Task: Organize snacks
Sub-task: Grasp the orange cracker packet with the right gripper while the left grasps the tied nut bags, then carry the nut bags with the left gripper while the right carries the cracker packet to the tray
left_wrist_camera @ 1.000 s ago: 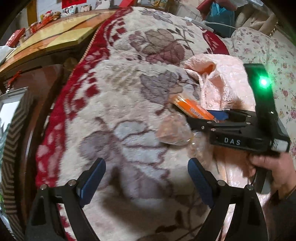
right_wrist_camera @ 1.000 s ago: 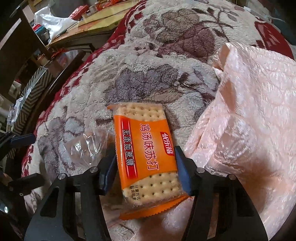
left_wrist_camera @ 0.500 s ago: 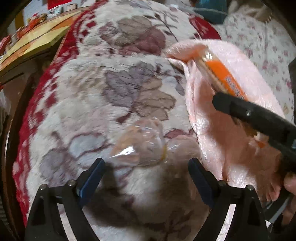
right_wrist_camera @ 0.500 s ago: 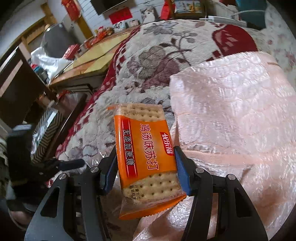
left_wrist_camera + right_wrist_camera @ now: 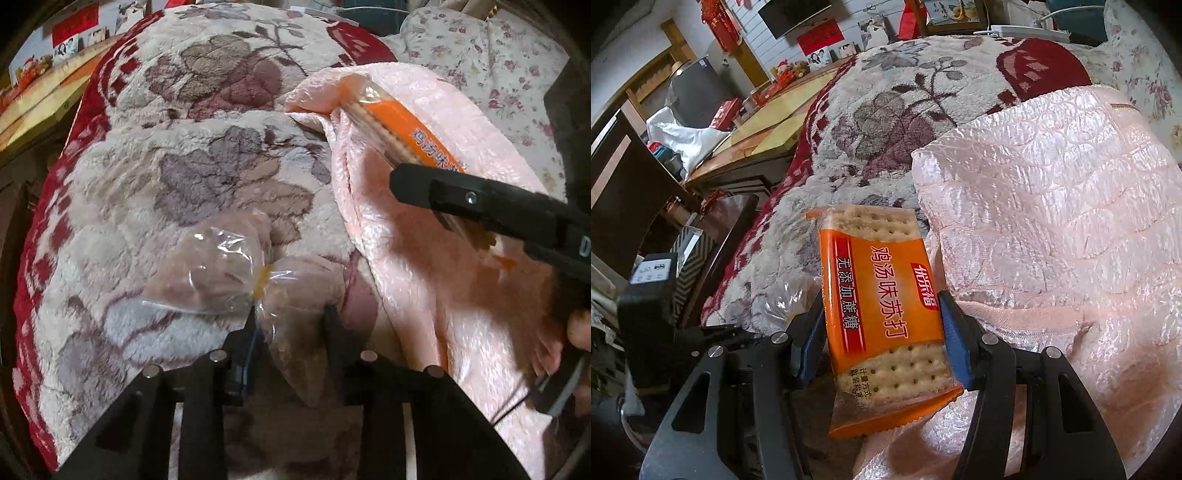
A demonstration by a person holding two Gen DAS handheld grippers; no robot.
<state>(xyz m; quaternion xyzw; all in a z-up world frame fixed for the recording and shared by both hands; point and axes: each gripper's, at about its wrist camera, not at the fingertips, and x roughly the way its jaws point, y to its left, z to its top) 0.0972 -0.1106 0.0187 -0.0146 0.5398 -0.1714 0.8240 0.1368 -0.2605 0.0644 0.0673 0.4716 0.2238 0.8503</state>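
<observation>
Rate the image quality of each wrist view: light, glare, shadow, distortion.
Left wrist view: dim and warm, fisheye bending with black corners; glare streaks on the clear snack bag in the left gripper; shadow beneath. Right wrist view: brighter daylight, cracker packet sharp in the right gripper, sheen on the pink quilt.

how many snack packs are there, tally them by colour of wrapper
orange cracker pack, held in the right gripper: 1
clear plastic snack bag, in the left gripper, on the floral fleece blanket: 1
total: 2
</observation>
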